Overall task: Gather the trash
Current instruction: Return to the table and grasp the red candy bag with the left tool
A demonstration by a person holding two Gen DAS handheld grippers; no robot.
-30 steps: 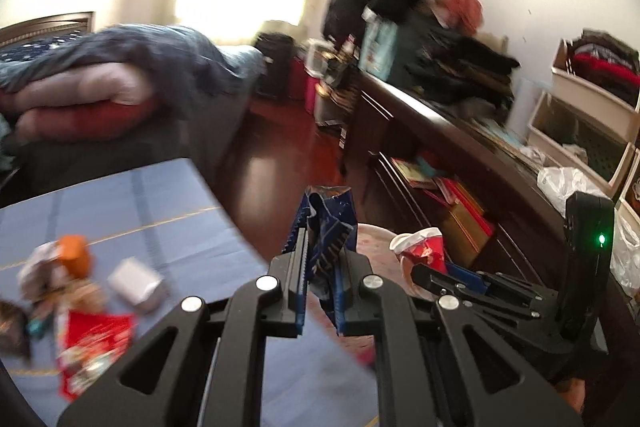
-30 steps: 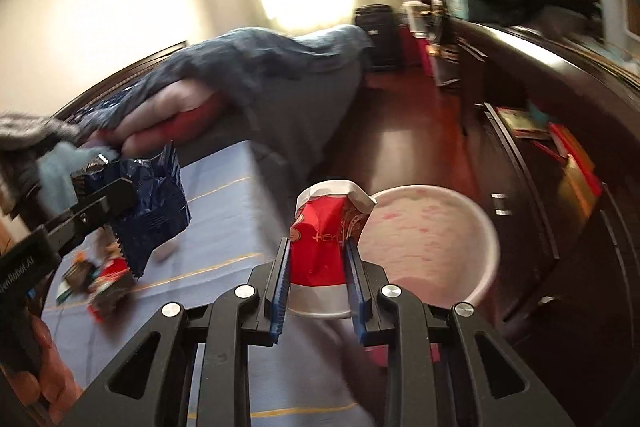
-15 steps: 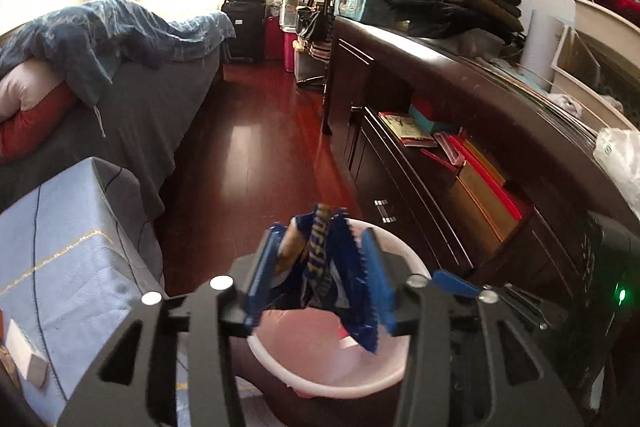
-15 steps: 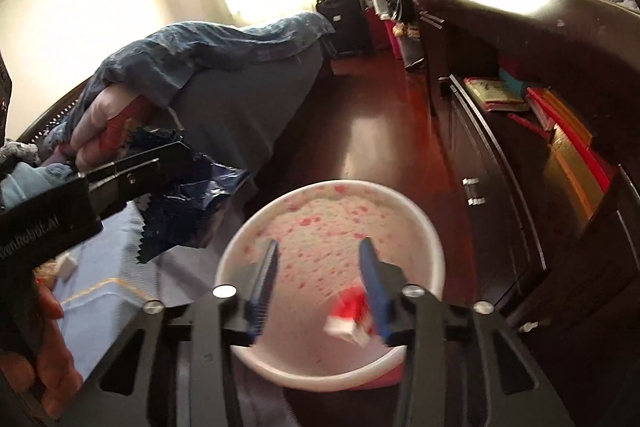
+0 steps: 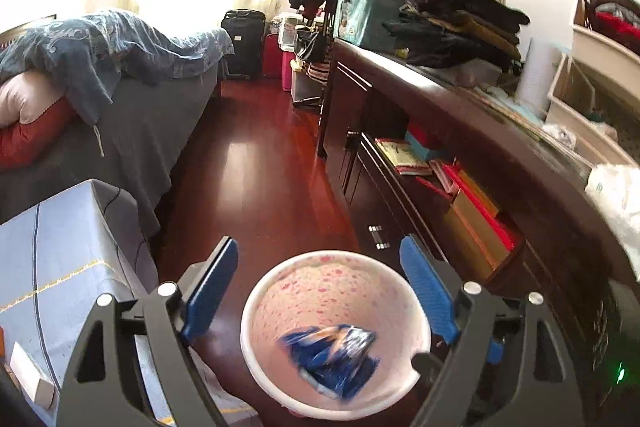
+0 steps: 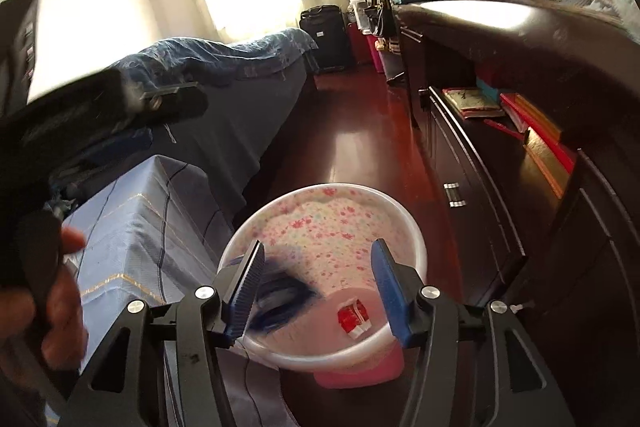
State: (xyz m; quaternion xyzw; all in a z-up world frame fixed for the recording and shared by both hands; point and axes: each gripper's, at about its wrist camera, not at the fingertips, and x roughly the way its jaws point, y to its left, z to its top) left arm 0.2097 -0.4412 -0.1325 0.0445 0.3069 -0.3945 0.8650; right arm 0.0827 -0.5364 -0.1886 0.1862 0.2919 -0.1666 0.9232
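A white bin with a pink floral liner (image 5: pixel 336 291) stands on the floor right below both grippers; it also shows in the right wrist view (image 6: pixel 320 219). My left gripper (image 5: pixel 320 287) is open and empty above it, and a blue crumpled wrapper (image 5: pixel 332 355) lies blurred inside the bin. My right gripper (image 6: pixel 318 287) is open and empty over the bin. A red-and-white paper cup (image 6: pixel 354 319) lies at the bin's bottom beside the blurred blue wrapper (image 6: pixel 280 303). The left gripper's body (image 6: pixel 92 119) shows at the left of the right wrist view.
A table with a blue cloth (image 5: pixel 60 259) stands left of the bin, with a small white box (image 5: pixel 32 379) on it. A dark cabinet (image 5: pixel 460 155) with books runs along the right. A bed (image 5: pixel 100 75) lies beyond, with red wooden floor (image 5: pixel 256 179) between.
My left gripper opened and the blue wrapper fell into the bin. My right gripper stays open, with the red cup now lying at the bin's bottom.
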